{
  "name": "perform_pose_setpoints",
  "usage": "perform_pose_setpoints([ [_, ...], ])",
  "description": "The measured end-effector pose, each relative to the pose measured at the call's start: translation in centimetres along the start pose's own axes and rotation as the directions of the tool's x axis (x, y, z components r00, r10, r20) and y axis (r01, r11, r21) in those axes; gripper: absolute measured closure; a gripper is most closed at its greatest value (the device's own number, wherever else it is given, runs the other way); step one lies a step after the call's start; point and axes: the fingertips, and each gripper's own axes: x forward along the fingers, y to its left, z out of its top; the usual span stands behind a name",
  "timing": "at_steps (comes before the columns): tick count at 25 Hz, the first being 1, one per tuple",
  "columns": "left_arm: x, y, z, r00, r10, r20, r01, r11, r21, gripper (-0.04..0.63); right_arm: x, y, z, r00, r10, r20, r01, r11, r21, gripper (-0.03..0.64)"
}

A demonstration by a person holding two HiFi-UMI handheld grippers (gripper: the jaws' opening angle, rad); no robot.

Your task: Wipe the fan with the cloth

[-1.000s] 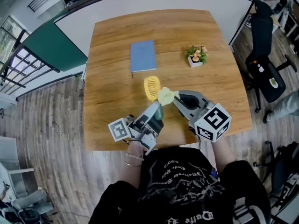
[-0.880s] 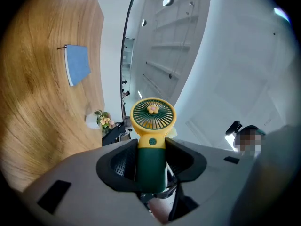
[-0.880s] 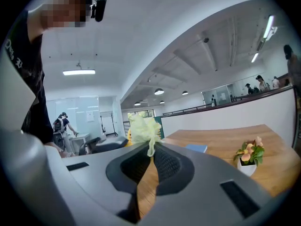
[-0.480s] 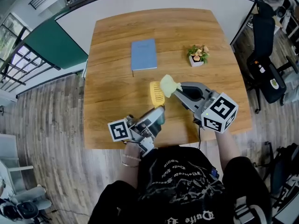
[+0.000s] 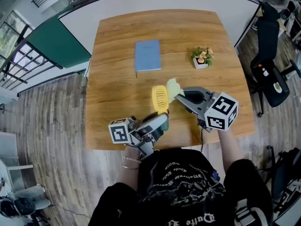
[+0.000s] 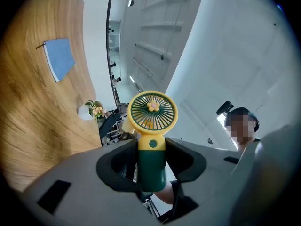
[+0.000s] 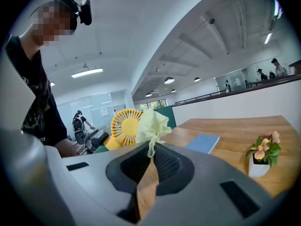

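A small hand fan (image 5: 160, 99) with a yellow round grille and dark green handle is held up over the wooden table (image 5: 122, 69). My left gripper (image 5: 160, 121) is shut on the green handle (image 6: 151, 166), with the fan head (image 6: 153, 110) standing above the jaws. My right gripper (image 5: 180, 96) is shut on a pale yellow cloth (image 5: 173, 87), and the bunched cloth (image 7: 153, 124) rests against the right edge of the fan head (image 7: 125, 126).
A blue notebook (image 5: 147, 55) lies on the far middle of the table. A small potted plant (image 5: 201, 56) stands at the far right. A black office chair (image 5: 270, 74) stands beyond the table's right edge. A person's torso in a black shirt (image 5: 181, 187) is at the near edge.
The fan's head has tilted away from me. The right gripper has carried the cloth from the grille's front, up and right, to the fan's right edge. Both grips are unchanged.
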Motion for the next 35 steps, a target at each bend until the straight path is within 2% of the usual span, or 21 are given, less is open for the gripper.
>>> perform_pose_setpoints([
  [4, -0.5, 0.1, 0.5, 1.000, 0.005, 0.020, -0.005, 1.000, -0.004, 0.397, 0.6, 1.6, -1.3, 0.997, 0.059, -0.052, -0.061, 0.997, -0.039, 0.588],
  [8, -0.9, 0.2, 1.2, 0.999, -0.010, 0.053, 0.011, 1.000, -0.025, 0.397, 1.4, 4.3, -2.8, 0.976, 0.161, -0.146, -0.176, 0.980, -0.095, 0.589],
  [12, -1.0, 0.0, 1.5, 0.997, -0.026, 0.073, 0.029, 0.999, -0.038, 0.397, 1.2, 5.3, -2.3, 0.974, 0.194, -0.115, -0.206, 0.973, -0.101, 0.589],
  [17, -1.3, 1.1, 0.7, 0.998, 0.055, 0.010, -0.055, 0.999, -0.003, 0.397, 0.8, 5.9, -2.8, 0.965, 0.189, -0.181, -0.220, 0.961, -0.170, 0.589],
  [22, -1.4, 2.8, 0.4, 0.988, 0.153, -0.027, -0.153, 0.988, 0.016, 0.397, 0.0, 6.9, -1.9, 0.957, 0.224, -0.184, -0.259, 0.946, -0.196, 0.589],
  [29, -1.6, 3.3, 0.2, 0.980, 0.196, -0.032, -0.195, 0.981, 0.013, 0.397, -0.2, 7.3, -1.7, 0.957, 0.198, -0.214, -0.251, 0.933, -0.258, 0.589],
  [32, -2.0, 4.0, -0.3, 0.968, 0.238, -0.082, -0.236, 0.971, 0.030, 0.397, -0.4, 7.2, -1.5, 0.952, 0.203, -0.229, -0.268, 0.914, -0.304, 0.589],
  [35, -2.4, 4.3, -1.0, 0.946, 0.287, -0.147, -0.278, 0.957, 0.081, 0.397, -0.4, 7.4, -1.1, 0.950, 0.216, -0.225, -0.277, 0.917, -0.287, 0.589],
])
